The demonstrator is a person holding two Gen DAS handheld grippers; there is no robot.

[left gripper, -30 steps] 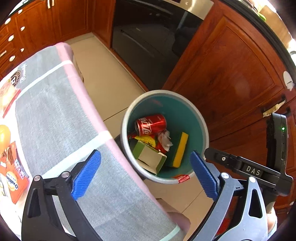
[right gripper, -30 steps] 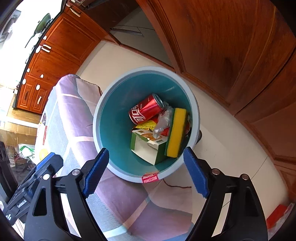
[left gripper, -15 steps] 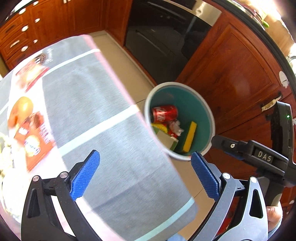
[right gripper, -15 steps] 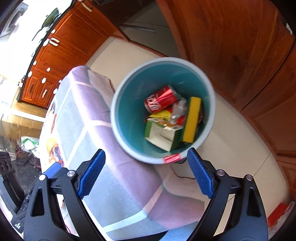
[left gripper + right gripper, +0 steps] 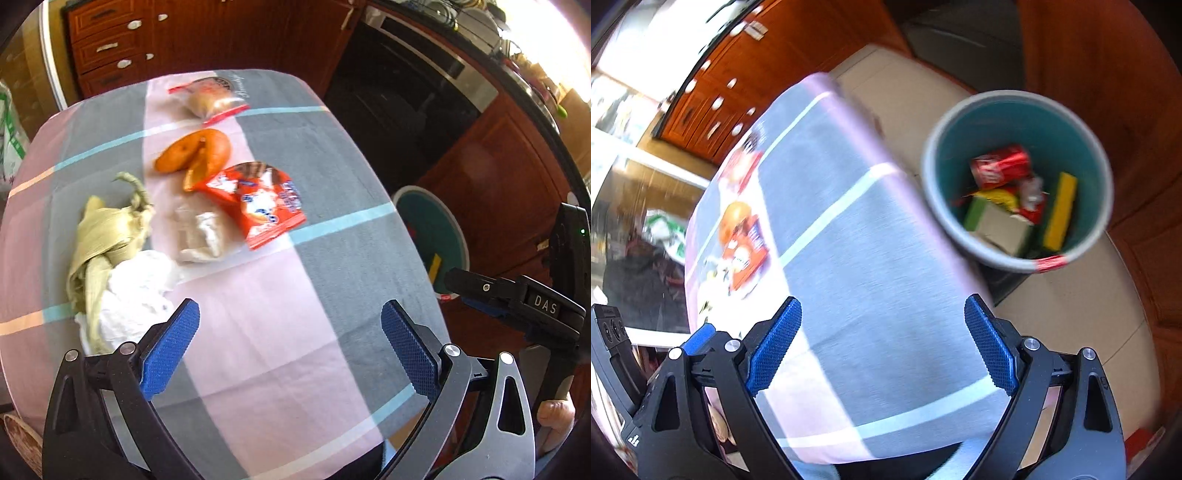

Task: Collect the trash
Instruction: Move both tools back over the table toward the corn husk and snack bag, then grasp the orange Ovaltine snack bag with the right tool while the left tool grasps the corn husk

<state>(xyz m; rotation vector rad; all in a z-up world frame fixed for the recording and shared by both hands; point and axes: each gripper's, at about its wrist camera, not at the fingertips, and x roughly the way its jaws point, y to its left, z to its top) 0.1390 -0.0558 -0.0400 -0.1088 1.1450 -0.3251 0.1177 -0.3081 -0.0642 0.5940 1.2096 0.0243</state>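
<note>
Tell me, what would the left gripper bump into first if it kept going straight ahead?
Probably the bare checked grey-and-pink tablecloth. The open left gripper points at an empty patch of it; the orange snack packet lies further ahead. Depth is unclear.

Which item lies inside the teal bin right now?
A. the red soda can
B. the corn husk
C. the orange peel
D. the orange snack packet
A: in the right wrist view the red soda can lies inside the teal bin beside a yellow sponge, while the corn husk, orange peel and orange snack packet lie on the table.
</note>
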